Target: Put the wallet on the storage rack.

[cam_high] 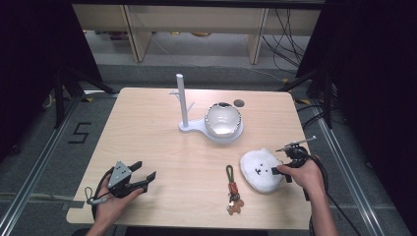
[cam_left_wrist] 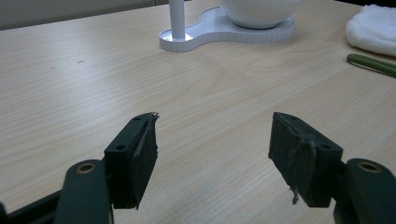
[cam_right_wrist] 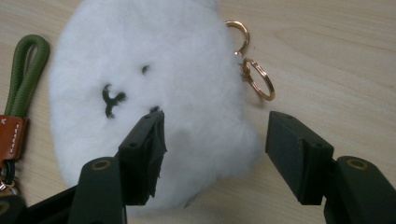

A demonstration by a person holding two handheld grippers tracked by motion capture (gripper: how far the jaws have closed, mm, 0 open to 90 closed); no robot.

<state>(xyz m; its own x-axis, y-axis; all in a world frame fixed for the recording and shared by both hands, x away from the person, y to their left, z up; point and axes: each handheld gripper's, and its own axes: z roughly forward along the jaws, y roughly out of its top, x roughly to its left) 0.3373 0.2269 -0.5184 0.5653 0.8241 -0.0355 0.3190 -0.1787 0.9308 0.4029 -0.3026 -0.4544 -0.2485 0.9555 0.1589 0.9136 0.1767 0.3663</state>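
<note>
The right gripper (cam_right_wrist: 210, 154) hangs over the near edge of the white plush (cam_right_wrist: 149, 93), jaws spread wide; its left jaw lies over the fur, its right jaw stands clear over bare table (cam_right_wrist: 336, 56), and neither pad presses the plush. Gold rings (cam_right_wrist: 257, 77) stick out of the plush just ahead of the right jaw. A green strap (cam_right_wrist: 25, 70) lies well left of the left jaw. The left gripper (cam_left_wrist: 212, 156) is spread too, nothing between its jaws; the white stand (cam_left_wrist: 224, 30) sits far ahead of them.
</note>
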